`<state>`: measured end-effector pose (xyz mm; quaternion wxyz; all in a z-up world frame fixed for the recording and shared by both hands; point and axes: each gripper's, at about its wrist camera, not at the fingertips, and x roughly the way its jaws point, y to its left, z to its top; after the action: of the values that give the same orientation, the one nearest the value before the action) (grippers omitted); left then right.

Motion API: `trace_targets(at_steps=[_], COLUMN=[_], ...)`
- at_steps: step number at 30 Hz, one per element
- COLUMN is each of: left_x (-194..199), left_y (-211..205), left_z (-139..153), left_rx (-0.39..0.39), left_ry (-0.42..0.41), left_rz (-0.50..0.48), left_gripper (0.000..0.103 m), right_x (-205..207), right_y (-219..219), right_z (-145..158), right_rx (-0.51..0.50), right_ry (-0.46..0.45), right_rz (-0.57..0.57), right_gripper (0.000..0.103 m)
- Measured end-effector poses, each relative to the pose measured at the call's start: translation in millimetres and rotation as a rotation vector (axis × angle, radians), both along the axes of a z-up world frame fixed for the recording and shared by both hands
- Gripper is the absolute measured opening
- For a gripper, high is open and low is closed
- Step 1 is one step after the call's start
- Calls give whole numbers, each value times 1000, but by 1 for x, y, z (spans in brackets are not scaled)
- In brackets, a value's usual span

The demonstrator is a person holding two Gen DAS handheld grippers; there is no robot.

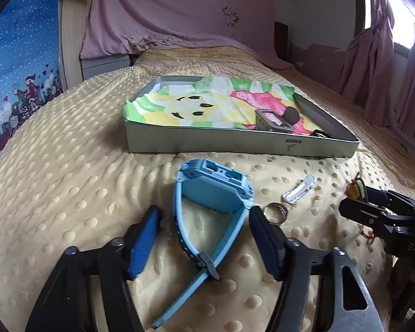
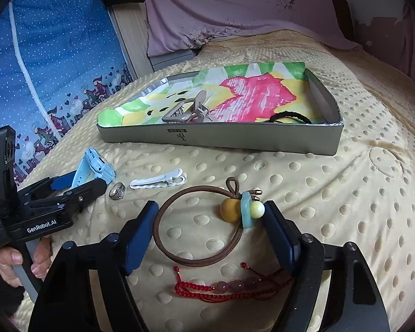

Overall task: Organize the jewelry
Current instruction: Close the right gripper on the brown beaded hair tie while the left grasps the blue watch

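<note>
While the left gripper [image 1: 202,238] straddles the blue watch [image 1: 213,191] at the lower centre of its view, its pads stand apart on either side of the strap and have not yet pressed on it; judged from here, a squeeze on the springy loop could make it flip or squirt out. The ring [image 1: 275,212] lies just beside the right pad and could get nudged. The right gripper [image 2: 207,227] is likewise apart around the brown hair tie [image 2: 163,229], one pad near its beads [image 2: 242,210]; the round beads may roll off the pad, and the red bracelet [image 2: 229,286] at the frame's bottom could snag. The tray [image 2: 221,137] waits beyond, upper centre, on the soft bed [image 2: 345,193]
</note>
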<state>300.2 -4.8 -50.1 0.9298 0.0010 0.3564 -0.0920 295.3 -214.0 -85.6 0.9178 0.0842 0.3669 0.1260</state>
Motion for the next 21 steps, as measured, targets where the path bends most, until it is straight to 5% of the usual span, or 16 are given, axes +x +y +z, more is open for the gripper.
trace_targets(at_steps=[7,11,16,21], left_x=[-3,-5,-11,-19], left_y=[3,0,-7,-8], left_z=[1,1,3,8], left_rx=[-48,-62,-43,-53], left_ry=[0,11,9,-9], left_rz=[-23,-40,-46,-16], left_gripper=[42,30,28,26], right_x=[-1,-2,-2,-4], right_y=[-2,-3,-4,1], right_z=[-1,-2,-3,-1], right_rx=[21,28,43,37], right_ry=[-2,-2,-4,-20], right_rz=[13,12,21,45], right_gripper=[63,43,22,17])
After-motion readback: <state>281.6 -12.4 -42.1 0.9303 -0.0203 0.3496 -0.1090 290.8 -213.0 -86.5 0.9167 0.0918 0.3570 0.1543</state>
